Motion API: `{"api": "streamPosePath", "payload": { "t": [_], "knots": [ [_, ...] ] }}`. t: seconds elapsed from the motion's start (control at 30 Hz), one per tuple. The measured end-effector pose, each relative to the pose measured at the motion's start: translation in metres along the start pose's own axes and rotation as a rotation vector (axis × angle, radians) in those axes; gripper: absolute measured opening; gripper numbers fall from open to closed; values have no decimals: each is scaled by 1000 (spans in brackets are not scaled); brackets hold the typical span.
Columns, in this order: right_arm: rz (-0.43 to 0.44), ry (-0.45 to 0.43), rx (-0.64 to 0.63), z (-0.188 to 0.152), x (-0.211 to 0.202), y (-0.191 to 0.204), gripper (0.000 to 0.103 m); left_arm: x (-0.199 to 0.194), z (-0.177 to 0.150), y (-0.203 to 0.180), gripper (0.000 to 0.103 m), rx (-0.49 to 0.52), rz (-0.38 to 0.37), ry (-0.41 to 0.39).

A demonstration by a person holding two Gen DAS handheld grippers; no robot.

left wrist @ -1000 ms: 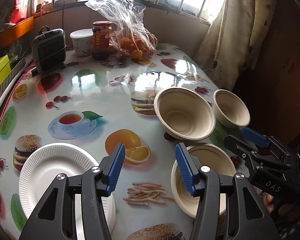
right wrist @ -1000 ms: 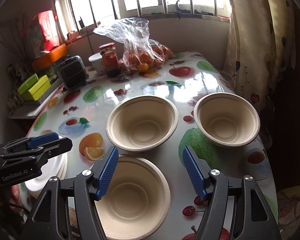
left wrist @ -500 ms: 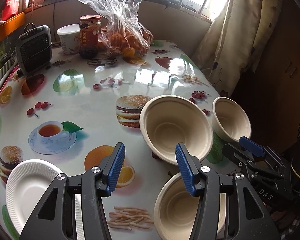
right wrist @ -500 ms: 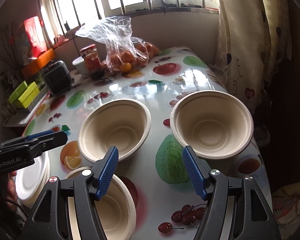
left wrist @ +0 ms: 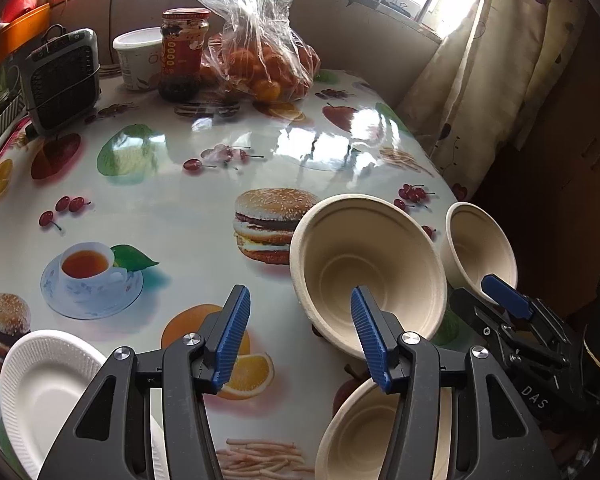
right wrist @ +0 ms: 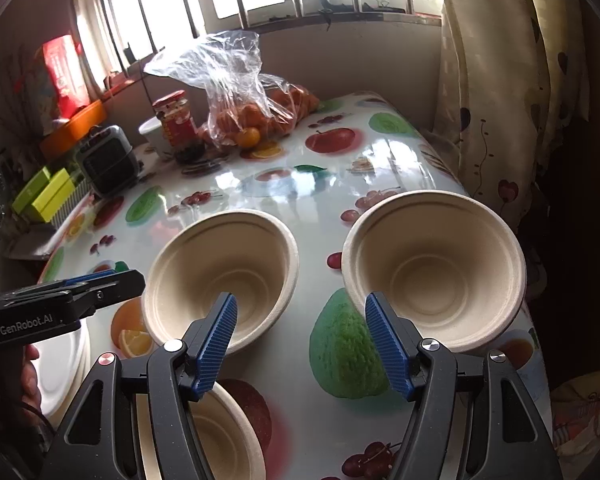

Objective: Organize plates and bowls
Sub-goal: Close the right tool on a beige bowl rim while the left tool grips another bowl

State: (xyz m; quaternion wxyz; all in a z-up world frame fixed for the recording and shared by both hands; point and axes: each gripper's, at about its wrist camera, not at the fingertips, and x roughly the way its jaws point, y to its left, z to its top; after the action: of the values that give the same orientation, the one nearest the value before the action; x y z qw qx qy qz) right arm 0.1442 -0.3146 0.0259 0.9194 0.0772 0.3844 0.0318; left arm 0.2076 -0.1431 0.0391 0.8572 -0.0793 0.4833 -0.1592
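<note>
Three bowls (right wrist: 220, 272) stood near the table's (left wrist: 180, 208) right edge; both grippers (left wrist: 298, 336) (right wrist: 300, 340) gaped empty. Only the left view showed french fries printed there.

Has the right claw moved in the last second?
Yes. The right claw moved forward and rightward: the near bowl has slid down-left of it, and the far right bowl looms closer.

**Beige bowls, white plates, printed worktop**

Three bowls (right wrist: 220, 276) are plain beige; the ribbed-rim plates (left wrist: 48, 384) white. The glossy worktop (left wrist: 172, 208) shows burgers, cherries, oranges, teacups. Each hand-held gripper (right wrist: 300, 344) is black with blue ridged pads (right wrist: 216, 340).
</note>
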Motion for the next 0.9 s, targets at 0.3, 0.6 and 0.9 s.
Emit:
{"api": "streamPosePath", "payload": {
  "t": [0.3, 0.6, 0.9],
  "knots": [
    [21, 11, 7, 1, 12, 0, 59, 16, 2, 6, 54, -27, -13, 45],
    [38, 26, 15, 0, 18, -3, 45, 20, 3, 6, 52, -27, -32, 48],
    [66, 10, -6, 1, 15, 2, 41, 23, 3, 7, 52, -31, -34, 60]
  ]
}}
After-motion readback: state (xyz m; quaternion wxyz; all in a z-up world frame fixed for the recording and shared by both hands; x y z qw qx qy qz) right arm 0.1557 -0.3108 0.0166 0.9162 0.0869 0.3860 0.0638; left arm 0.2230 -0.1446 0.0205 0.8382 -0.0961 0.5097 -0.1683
